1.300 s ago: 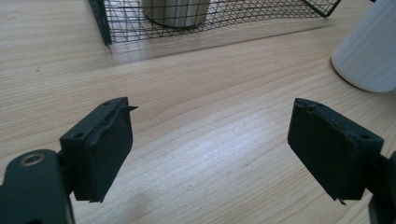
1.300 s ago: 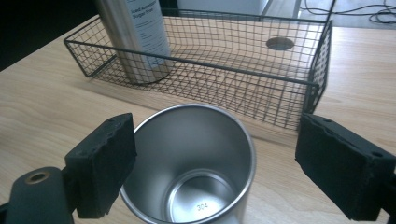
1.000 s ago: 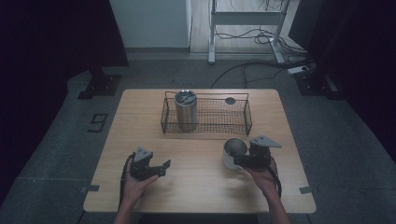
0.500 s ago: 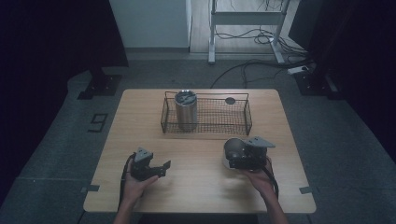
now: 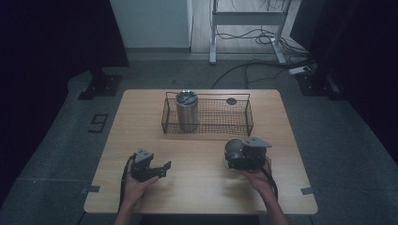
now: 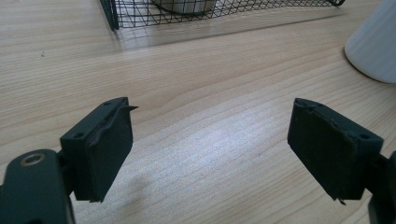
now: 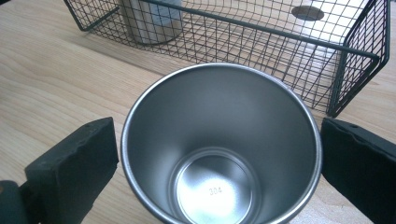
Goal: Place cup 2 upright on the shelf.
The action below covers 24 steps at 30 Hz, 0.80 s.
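Observation:
A steel cup with a white ribbed outside stands upright on the table, in front of the basket's right half. My right gripper reaches around it, one jaw on each side of the rim. In the right gripper view I look down into the cup, and a thin strip of wood shows between the left pad and the rim. My right gripper is open. My left gripper rests low at the front left, jaws wide, with only bare wood between them.
A black wire basket stands at the back middle of the wooden table, with a tall steel tumbler in its left end. A dark round spot shows at the basket's far right. Cables and a metal frame lie on the floor beyond.
My right gripper has slid left, so its jaws now flank the cup instead of standing to its right. The cup and my left gripper have stayed put.

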Each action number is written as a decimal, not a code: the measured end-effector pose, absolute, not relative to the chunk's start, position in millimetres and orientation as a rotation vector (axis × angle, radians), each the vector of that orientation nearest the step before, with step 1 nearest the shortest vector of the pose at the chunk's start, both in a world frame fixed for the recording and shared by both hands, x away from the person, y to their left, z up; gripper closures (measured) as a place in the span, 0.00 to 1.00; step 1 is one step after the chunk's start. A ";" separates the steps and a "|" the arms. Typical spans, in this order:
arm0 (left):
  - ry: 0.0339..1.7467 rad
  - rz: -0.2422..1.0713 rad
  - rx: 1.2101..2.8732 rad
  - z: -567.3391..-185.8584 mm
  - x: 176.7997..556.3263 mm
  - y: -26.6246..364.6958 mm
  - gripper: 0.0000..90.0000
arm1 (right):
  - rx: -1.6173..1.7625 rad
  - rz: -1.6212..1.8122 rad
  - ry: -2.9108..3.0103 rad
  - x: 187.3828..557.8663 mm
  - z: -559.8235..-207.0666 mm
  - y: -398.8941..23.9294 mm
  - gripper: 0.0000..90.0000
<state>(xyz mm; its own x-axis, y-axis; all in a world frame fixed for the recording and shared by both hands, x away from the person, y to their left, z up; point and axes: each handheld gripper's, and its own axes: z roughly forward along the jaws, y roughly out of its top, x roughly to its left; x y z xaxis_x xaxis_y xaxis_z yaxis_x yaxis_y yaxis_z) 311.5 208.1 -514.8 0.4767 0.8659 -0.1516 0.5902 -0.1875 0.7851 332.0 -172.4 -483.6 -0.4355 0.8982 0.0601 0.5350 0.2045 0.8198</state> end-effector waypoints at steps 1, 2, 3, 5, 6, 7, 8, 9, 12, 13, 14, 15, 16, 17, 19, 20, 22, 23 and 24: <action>1.217 0.427 1.887 -515.0 311.3 208.0 0.16 | 1.332 1.114 2.057 333.1 -484.8 -172.1 0.00; 1.217 0.427 1.887 -515.0 311.3 208.0 0.16 | 1.332 1.114 2.057 333.1 -484.8 -172.1 0.00; 1.218 0.435 1.883 -514.8 311.0 208.0 0.16 | 1.335 1.107 2.063 334.3 -486.4 -171.6 0.00; 1.207 0.443 1.875 -514.3 310.4 207.8 0.16 | 1.339 1.100 2.071 335.8 -488.4 -171.8 0.00; 1.207 0.443 1.875 -514.3 310.4 207.8 0.16 | 1.339 1.100 2.071 335.8 -488.4 -171.8 0.00; 1.204 0.444 1.873 -513.8 310.1 208.4 0.16 | 1.343 1.094 2.076 336.7 -489.9 -171.7 0.00; 1.204 0.444 1.871 -513.9 310.2 208.6 0.16 | 1.345 1.090 2.079 337.4 -490.6 -171.7 0.00; 1.205 0.445 1.872 -513.8 310.2 208.8 0.16 | 1.347 1.088 2.084 338.1 -491.4 -171.5 0.00; 1.206 0.446 1.871 -514.5 310.3 209.0 0.16 | 1.341 1.084 2.091 339.0 -493.0 -171.2 0.01; 1.206 0.446 1.871 -514.5 310.3 209.0 0.16 | 1.340 1.087 2.094 339.3 -493.7 -171.1 0.02; 1.206 0.445 1.873 -514.8 310.4 209.0 0.16 | 1.339 1.089 2.097 339.4 -494.3 -171.0 0.04; 1.207 0.444 1.876 -515.3 310.4 209.1 0.16 | 1.332 1.097 2.100 339.2 -494.7 -171.1 0.06; 1.208 0.443 1.879 -515.2 310.3 209.1 0.16 | 1.325 1.100 2.103 338.9 -495.1 -171.4 0.06; 1.207 0.444 1.878 -515.3 310.2 209.0 0.16 | 1.320 1.097 2.103 338.7 -495.2 -171.4 0.06; 1.205 0.444 1.876 -515.2 310.0 208.9 0.16 | 1.313 1.095 2.104 338.6 -495.4 -171.5 0.06; 1.205 0.444 1.876 -515.2 310.0 208.9 0.16 | 1.313 1.095 2.104 338.6 -495.4 -171.5 0.06; 1.204 0.444 1.877 -515.1 309.8 208.9 0.16 | 1.308 1.094 2.103 338.5 -495.6 -171.6 0.06; 1.204 0.444 1.877 -515.1 309.7 209.1 0.16 | 1.305 1.094 2.103 338.5 -495.6 -171.7 0.06; 1.205 0.444 1.876 -515.2 309.7 209.2 0.16 | 1.303 1.093 2.105 338.7 -495.6 -171.8 0.07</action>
<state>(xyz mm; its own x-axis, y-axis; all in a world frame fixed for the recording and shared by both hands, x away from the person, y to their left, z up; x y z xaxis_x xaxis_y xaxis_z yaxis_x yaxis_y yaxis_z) 309.7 209.2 -515.2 0.4749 0.8690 -0.1391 0.5712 -0.1841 0.7999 338.7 -171.8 -495.6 -0.4645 0.8845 0.0429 0.5436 0.2466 0.8023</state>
